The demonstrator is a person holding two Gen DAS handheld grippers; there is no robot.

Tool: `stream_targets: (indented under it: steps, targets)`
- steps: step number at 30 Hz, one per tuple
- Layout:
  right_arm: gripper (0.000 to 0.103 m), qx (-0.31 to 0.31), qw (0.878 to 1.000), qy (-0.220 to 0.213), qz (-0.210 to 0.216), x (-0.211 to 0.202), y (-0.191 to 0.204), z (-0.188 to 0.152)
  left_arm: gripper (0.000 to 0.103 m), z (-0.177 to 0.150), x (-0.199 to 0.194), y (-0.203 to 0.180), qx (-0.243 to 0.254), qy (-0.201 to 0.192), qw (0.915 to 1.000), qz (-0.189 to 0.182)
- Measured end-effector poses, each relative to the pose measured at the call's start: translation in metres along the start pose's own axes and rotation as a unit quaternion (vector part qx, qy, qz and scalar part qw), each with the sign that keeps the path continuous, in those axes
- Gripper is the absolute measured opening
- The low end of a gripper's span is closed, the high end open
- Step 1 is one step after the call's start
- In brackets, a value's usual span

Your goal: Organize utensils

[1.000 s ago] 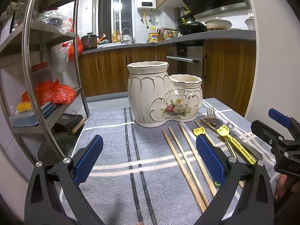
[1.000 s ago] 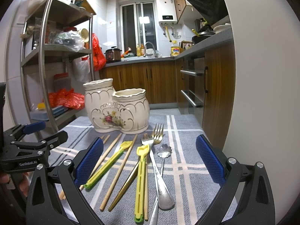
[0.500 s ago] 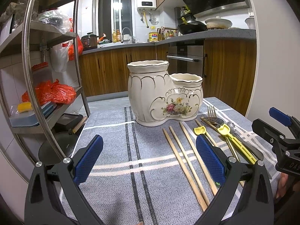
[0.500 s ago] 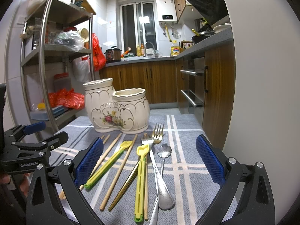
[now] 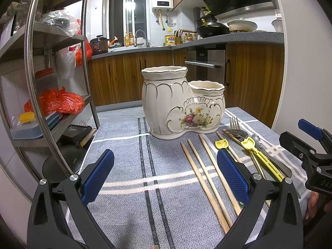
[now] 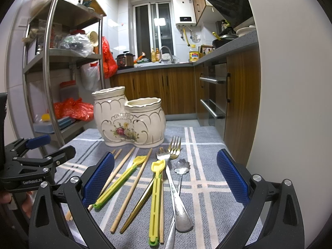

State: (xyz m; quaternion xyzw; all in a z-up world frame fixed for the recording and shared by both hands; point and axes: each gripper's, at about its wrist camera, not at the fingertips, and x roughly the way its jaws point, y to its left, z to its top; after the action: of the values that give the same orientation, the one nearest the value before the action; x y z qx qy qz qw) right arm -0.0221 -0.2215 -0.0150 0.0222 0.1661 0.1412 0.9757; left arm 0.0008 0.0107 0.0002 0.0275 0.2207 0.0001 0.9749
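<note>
A cream ceramic two-pot utensil holder (image 5: 182, 103) (image 6: 128, 118) with a flower print stands on the grey striped tablecloth (image 5: 128, 166). In front of it lie wooden chopsticks (image 5: 207, 176) (image 6: 132, 184), two yellow-green clip utensils (image 6: 156, 199) (image 5: 259, 157), a gold fork (image 6: 175, 147), a silver fork (image 6: 174, 191) and a small flower-headed spoon (image 6: 182, 166). My left gripper (image 5: 166, 178) hovers open over the cloth, left of the chopsticks. Open too, my right gripper (image 6: 166, 178) hangs low over the utensils, with nothing between its pads.
A steel shelf rack (image 5: 31, 66) (image 6: 49, 62) with red bags and boxes stands close to the table's left edge. Wooden cabinets and an oven (image 5: 205, 66) lie beyond. A white wall (image 6: 290, 103) borders the table on the right. Bare cloth lies left of the holder.
</note>
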Motion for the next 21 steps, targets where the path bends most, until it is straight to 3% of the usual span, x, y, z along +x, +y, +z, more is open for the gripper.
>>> stream_targets:
  steps: [21]
  targets:
    - [0.098,0.004,1.000,0.003,0.002,0.0036,0.0003,-0.0028,0.098,-0.0019,0.0047,0.0007,-0.004,0.011,0.9999,-0.004]
